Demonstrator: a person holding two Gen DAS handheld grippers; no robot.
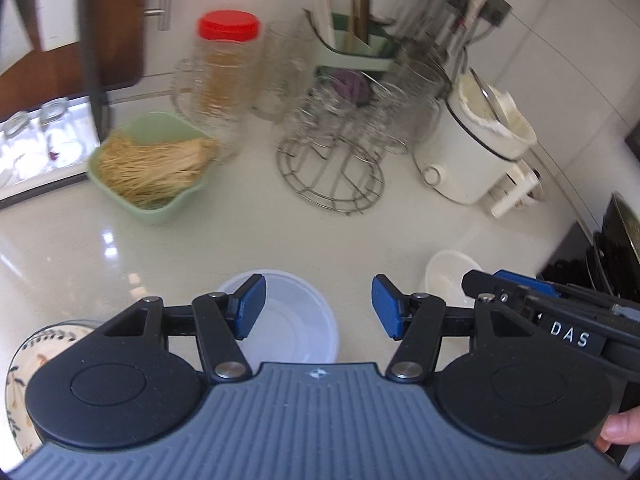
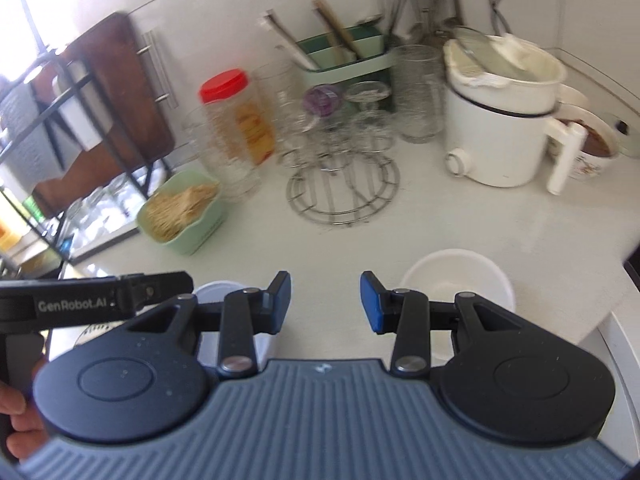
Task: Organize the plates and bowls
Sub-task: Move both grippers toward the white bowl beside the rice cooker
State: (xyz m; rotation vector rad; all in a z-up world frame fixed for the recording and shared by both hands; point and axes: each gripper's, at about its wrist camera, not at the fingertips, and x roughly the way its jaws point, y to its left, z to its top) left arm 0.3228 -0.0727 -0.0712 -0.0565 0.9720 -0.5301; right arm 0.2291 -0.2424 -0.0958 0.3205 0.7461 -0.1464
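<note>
My left gripper (image 1: 319, 306) hangs open over a pale, translucent white bowl (image 1: 298, 322) on the white counter. Its left pad overlaps the bowl's far rim and neither pad presses on it. A smaller white bowl (image 1: 442, 278) stands to the right, partly behind the right gripper's black fingers (image 1: 480, 280). A leaf-patterned plate (image 1: 18, 360) peeks out at the lower left. In the right wrist view my right gripper (image 2: 325, 302) is open over bare counter, between the small white bowl (image 2: 456, 280) and the pale bowl (image 2: 210, 290), which the left gripper's arm partly hides.
At the back stand a green dish of noodles (image 1: 148, 164), a red-lidded jar (image 1: 226, 64), a wire rack of glasses (image 1: 332, 148), a utensil holder (image 2: 344, 56) and a white cooker (image 1: 472, 140). Dark cookware (image 1: 616, 256) sits at the right edge, and a black shelf frame (image 2: 60, 128) at the left.
</note>
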